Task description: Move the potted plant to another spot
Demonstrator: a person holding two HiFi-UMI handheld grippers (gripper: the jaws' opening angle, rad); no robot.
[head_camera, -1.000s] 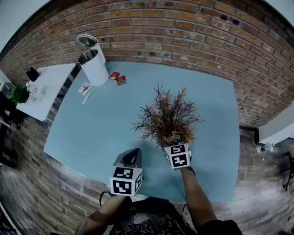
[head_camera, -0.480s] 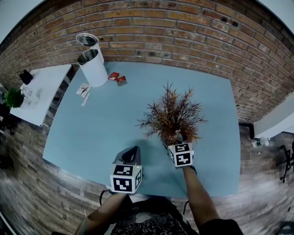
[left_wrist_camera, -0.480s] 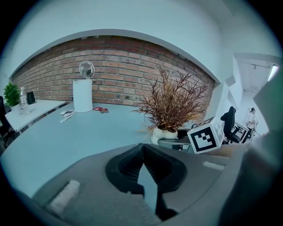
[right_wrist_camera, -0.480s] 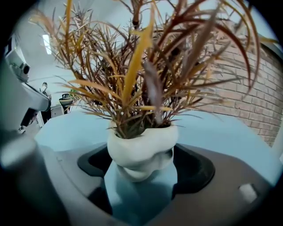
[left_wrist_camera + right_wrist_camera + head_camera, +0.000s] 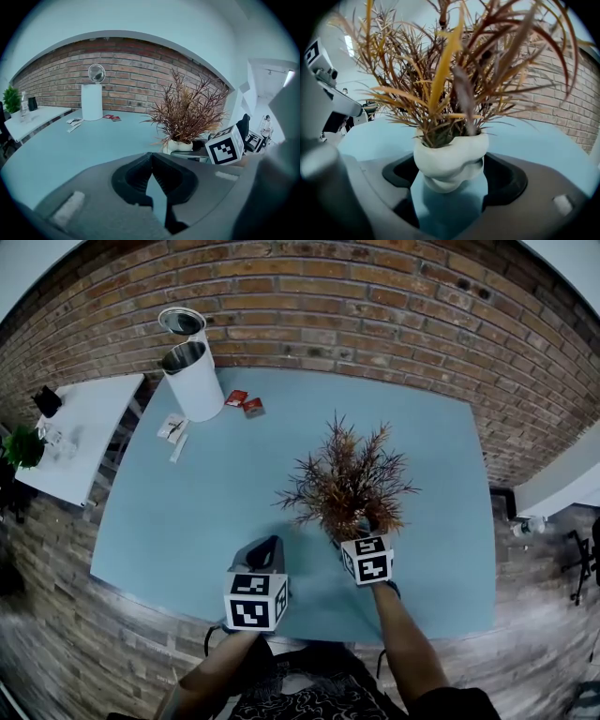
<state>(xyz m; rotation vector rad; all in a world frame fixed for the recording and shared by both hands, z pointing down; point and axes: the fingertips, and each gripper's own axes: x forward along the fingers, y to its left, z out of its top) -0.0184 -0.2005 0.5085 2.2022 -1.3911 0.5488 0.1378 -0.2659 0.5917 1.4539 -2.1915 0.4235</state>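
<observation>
White plant pot [image 5: 449, 157] sits pinched in the right gripper [image 5: 450, 185] (left gripper [image 5: 151, 161] jaws pressed together, empty).

Left tool [image 5: 151, 155] points downward, jaws together and empty, right tool [image 5: 450, 165] tips the same way, jaws spread wide and pressing on the potted plant [image 5: 347, 486], left forearm [image 5: 211, 673] and right forearm [image 5: 405, 645] stretched forward.
</observation>
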